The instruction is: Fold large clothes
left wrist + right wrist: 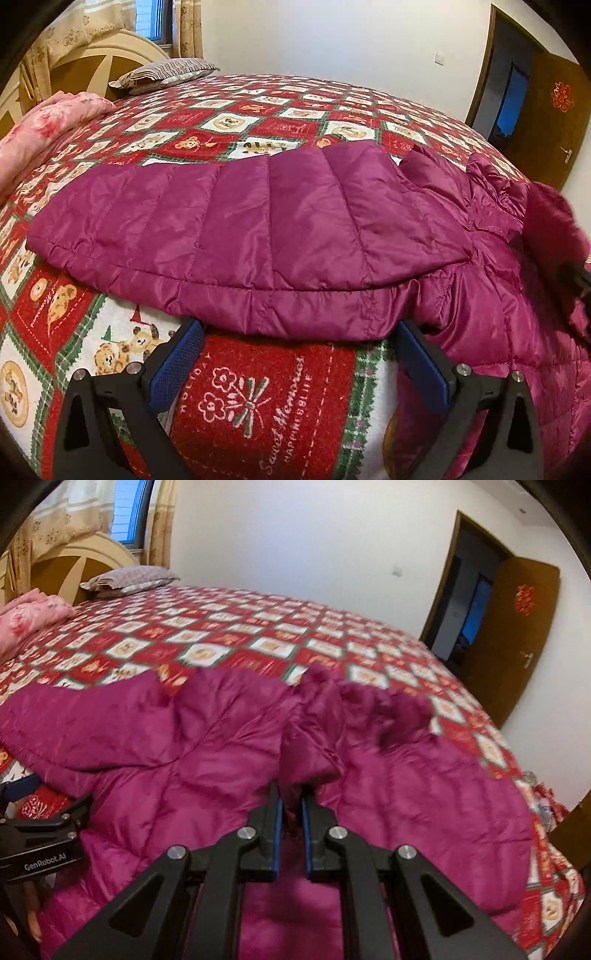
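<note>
A shiny magenta quilted puffer jacket (280, 236) lies across a red, white and green checked bedspread printed with teddy bears (258, 398), with a pink floral folded quilt (44, 122) at upper left beside a grey striped pillow (166, 74) and beige patterned curtains (188, 29).

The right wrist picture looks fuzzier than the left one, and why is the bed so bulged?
Right wrist view: motion blur smears the bedspread and jacket; left wrist view: jacket seams sharp; both views: the fisheye lens bulges the bed and darkens the corners.
</note>
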`<state>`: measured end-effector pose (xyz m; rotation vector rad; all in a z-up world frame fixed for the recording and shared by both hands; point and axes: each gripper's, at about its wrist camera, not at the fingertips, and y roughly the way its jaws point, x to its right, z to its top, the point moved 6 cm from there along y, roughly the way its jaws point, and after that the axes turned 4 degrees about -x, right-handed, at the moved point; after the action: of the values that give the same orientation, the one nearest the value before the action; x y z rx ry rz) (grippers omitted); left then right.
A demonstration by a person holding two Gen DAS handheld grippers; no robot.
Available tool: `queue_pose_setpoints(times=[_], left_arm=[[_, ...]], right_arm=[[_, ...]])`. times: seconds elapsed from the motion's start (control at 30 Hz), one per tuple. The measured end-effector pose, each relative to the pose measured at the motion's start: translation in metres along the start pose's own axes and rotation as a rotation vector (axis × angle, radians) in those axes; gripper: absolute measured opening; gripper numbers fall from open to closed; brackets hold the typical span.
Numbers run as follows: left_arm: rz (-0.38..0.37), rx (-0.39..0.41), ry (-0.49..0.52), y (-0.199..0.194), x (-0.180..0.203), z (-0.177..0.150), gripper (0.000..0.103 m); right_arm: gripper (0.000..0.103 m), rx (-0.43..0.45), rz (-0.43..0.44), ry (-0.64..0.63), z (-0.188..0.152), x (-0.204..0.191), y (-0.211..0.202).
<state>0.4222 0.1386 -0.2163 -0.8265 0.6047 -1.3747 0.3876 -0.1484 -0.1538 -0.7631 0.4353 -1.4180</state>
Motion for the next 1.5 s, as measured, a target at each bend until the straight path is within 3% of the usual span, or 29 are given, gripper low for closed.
queue_pose_setpoints(times=[0.1, 0.2, 0.27, 0.3, 0.43, 0.5, 0.57, 0.67, 0.7, 0.77, 0.83, 1.0, 1.1, 1.17, 1.23, 1.4, 1.43, 1.47, 1.5], left_arm=[[0.002, 0.004, 0.001, 0.0, 0.0, 0.0, 0.102], [0.001, 0.007, 0.0, 0.0, 0.0, -0.001, 0.102], [0.0, 0.008, -0.001, 0.0, 0.0, 0.0, 0.102], [0.001, 0.007, 0.0, 0.0, 0.0, -0.001, 0.102], [0.002, 0.005, 0.001, 0.0, 0.0, -0.001, 0.102], [0.006, 0.002, 0.003, 0.0, 0.0, -0.001, 0.102], [0.008, -0.002, 0.005, 0.0, 0.0, -0.001, 0.102], [0.028, -0.013, 0.016, 0.002, 0.001, -0.001, 0.102], [0.036, -0.016, 0.02, 0.002, 0.002, -0.001, 0.102], [0.045, -0.021, 0.024, 0.002, 0.003, -0.001, 0.102], [0.049, -0.027, 0.026, 0.002, 0.003, -0.001, 0.102], [-0.008, -0.077, 0.027, -0.015, 0.009, 0.007, 0.102], [-0.058, 0.026, 0.049, -0.048, 0.031, 0.026, 0.102], [-0.099, 0.053, 0.069, -0.061, 0.054, 0.041, 0.102], [-0.143, 0.035, 0.092, -0.06, 0.085, 0.053, 0.102], [-0.123, -0.045, 0.112, -0.013, 0.14, 0.05, 0.101], [-0.116, -0.051, 0.107, -0.008, 0.144, 0.046, 0.097], [-0.092, -0.061, 0.101, 0.0, 0.147, 0.038, 0.084], [-0.067, -0.071, 0.1, 0.005, 0.147, 0.03, 0.081]], right_arm=[[0.012, -0.013, 0.041, 0.001, -0.002, -0.011, 0.007], [0.026, -0.053, 0.138, 0.01, -0.004, -0.021, 0.016], [0.064, -0.072, 0.254, 0.044, -0.005, -0.026, 0.015], [0.068, -0.065, 0.308, 0.079, -0.005, -0.024, 0.008], [0.067, 0.038, 0.373, 0.152, 0.005, -0.003, -0.038], [0.056, 0.089, 0.343, 0.19, 0.006, 0.023, -0.059], [0.047, 0.111, 0.268, 0.262, 0.002, 0.066, -0.071], [0.047, 0.115, 0.12, 0.4, -0.006, 0.138, -0.074], [0.046, 0.09, 0.046, 0.449, -0.012, 0.168, -0.068], [0.037, 0.047, -0.023, 0.52, -0.019, 0.209, -0.053], [0.035, -0.014, -0.077, 0.54, -0.028, 0.232, -0.03], [0.028, -0.22, -0.107, 0.479, -0.072, 0.233, 0.034], [0.028, -0.173, -0.151, 0.401, -0.084, 0.223, 0.034], [0.028, -0.161, -0.16, 0.402, -0.085, 0.222, 0.031], [0.028, -0.148, -0.162, 0.405, -0.087, 0.224, 0.03], [0.03, -0.122, -0.152, 0.427, -0.091, 0.235, 0.026], [0.031, -0.117, -0.148, 0.431, -0.092, 0.235, 0.024], [0.032, -0.113, -0.142, 0.435, -0.092, 0.236, 0.023], [0.033, -0.11, -0.136, 0.439, -0.091, 0.236, 0.024]])
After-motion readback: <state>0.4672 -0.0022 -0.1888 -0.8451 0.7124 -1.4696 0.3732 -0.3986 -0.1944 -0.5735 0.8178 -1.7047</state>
